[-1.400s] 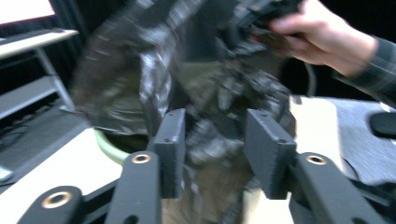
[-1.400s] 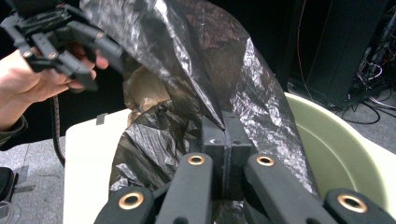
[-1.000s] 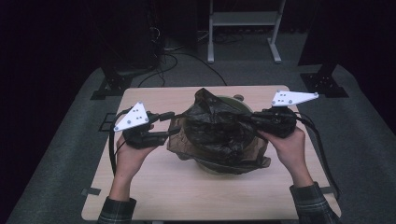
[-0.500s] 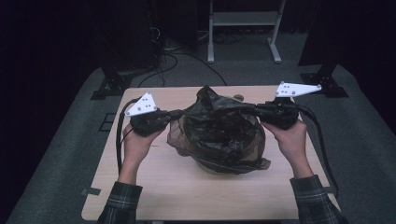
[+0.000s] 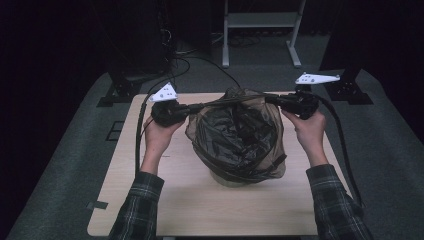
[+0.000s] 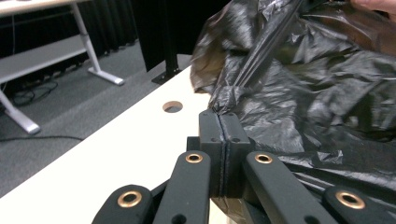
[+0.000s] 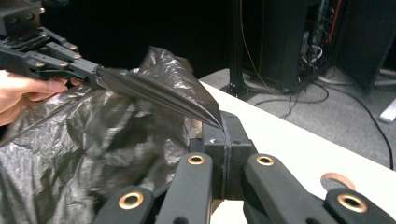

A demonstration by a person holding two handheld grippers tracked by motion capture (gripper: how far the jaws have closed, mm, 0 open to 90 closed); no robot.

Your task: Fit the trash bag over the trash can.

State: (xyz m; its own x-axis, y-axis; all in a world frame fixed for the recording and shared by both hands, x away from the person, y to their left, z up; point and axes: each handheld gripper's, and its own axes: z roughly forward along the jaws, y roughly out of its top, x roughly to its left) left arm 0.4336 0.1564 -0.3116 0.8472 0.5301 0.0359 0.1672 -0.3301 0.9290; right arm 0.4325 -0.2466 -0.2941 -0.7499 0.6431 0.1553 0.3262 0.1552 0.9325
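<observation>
— That black plastic bag (image 5: 235,137) sits mid-surface (image 5: 150,200), draped over a pale container (image 5: 227,179) that shows just under its lower edge, with its rim pulled taut between the two hands.

— Right. The left gripper (image 5: 189,107) is clamped on the rim at one side, film pinched between its pads (image 6: 225,133); the right gripper (image 5: 272,98) is closed on the opposite edge (image 7: 219,122).

— What worries you?

— The film looks thin and already stretched into a tight cord. Pull further apart and I'd guess it tears or slips out of a pinch, and the bag sags back.

— And compared with a second ago?

— Back then the bag lay crumpled and the left gripper wasn't yet gripping. It has since closed on the rim, the hands have spread, and the mouth stands open.
</observation>
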